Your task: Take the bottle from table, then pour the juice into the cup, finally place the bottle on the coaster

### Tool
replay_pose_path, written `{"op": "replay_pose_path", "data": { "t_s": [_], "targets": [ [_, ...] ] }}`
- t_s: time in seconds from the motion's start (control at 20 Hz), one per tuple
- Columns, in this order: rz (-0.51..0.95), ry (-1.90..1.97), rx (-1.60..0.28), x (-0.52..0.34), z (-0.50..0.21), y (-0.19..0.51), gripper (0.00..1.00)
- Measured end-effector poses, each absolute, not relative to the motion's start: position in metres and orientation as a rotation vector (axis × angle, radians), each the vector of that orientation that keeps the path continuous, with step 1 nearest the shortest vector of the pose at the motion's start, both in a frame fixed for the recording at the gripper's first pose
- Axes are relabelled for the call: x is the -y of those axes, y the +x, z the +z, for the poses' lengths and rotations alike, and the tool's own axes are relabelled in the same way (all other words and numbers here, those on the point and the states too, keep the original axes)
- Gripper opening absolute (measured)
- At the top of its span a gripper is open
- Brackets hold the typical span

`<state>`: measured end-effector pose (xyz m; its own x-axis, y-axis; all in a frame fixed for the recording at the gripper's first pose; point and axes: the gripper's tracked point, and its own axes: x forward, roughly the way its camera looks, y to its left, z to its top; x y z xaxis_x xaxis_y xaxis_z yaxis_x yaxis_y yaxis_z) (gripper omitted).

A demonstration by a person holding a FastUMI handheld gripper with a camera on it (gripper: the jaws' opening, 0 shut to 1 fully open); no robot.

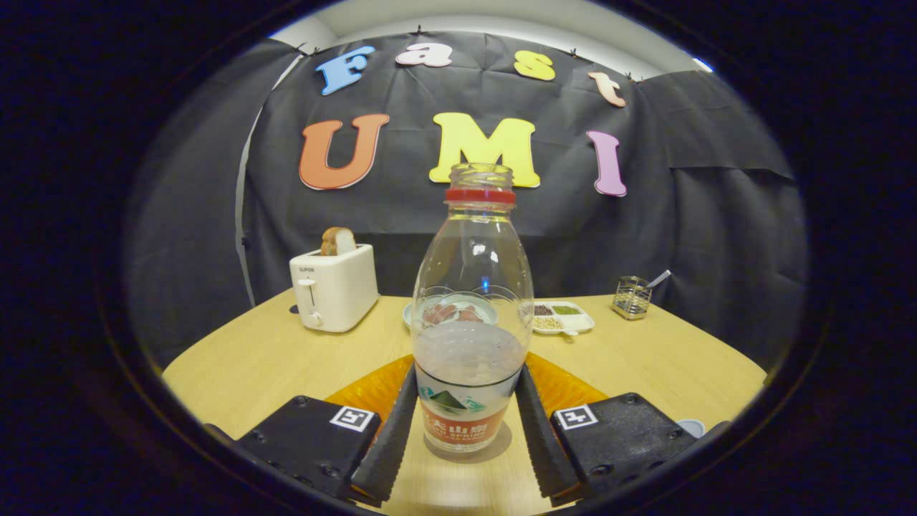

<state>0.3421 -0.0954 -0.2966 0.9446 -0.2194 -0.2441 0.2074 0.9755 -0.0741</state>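
We see our gripper [466,430] with jaws open around the upright bottle [471,315], barely touching; toaster [334,287] at ten o'clock beyond.

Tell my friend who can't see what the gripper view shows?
A clear plastic bottle with a red neck ring stands between the gripper fingers on a light wooden table. Behind it sit a white toaster holding bread and an orange coaster.
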Motion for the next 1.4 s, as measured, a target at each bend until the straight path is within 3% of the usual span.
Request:
{"op": "replay_pose_path", "data": {
  "t_s": [0.8,0.9,1.0,1.4],
  "targets": [
    [-0.196,-0.034,-0.325,0.105,-0.333,0.358,0.83],
    [-0.193,-0.041,-0.337,0.104,-0.333,0.355,0.9],
    [-0.186,-0.045,-0.325,0.102,-0.325,0.351,1.0],
    [-0.18,-0.068,-0.261,0.093,-0.263,0.305,1.0]
  ]
}}
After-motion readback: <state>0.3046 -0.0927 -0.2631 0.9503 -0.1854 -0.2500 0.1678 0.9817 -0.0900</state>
